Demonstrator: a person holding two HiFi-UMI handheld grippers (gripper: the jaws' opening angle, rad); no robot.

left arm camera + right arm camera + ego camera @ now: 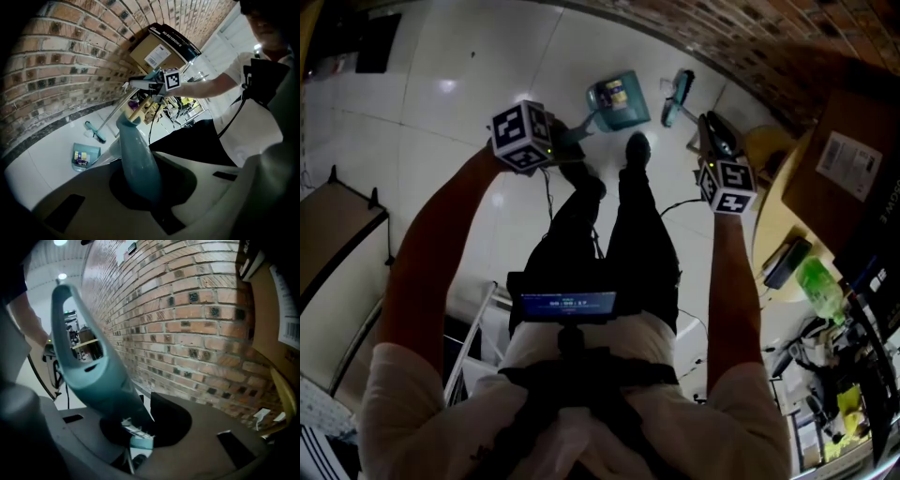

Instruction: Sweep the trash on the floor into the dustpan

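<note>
head view: we look steeply down past our own arms and legs at a pale floor (441,103). our left claw (570,148) holds the teal dustpan (635,114) by its long handle, and the pan sits on the floor just beyond the claw's tips, between the two claws. the trash (614,94), a few coloured wrappers, lies inside the dustpan. our right claw (711,129) holds the broom (680,94), whose head rests on the floor just ahead of this claw, beside the dustpan but apart from it.

left gripper view: the left claw (145,187) has its jaws fully together around the teal dustpan handle (138,159), which rises from between them. below and left of the jaws the dustpan (93,152) stands on the floor with the trash (80,159) in it, and the broom head (95,132) lies just past it, near the foot of a brick wall (70,56). farther ahead is the right claw (140,84) with its marker cube, a cardboard box (159,51) above it.

right gripper view: the right claw (136,427) has its jaws narrow, pressed on the teal broom handle (93,376), whose looped end slants up to the left of the jaws. the brick wall (187,310) fills the space ahead and to the right of the claw
</note>
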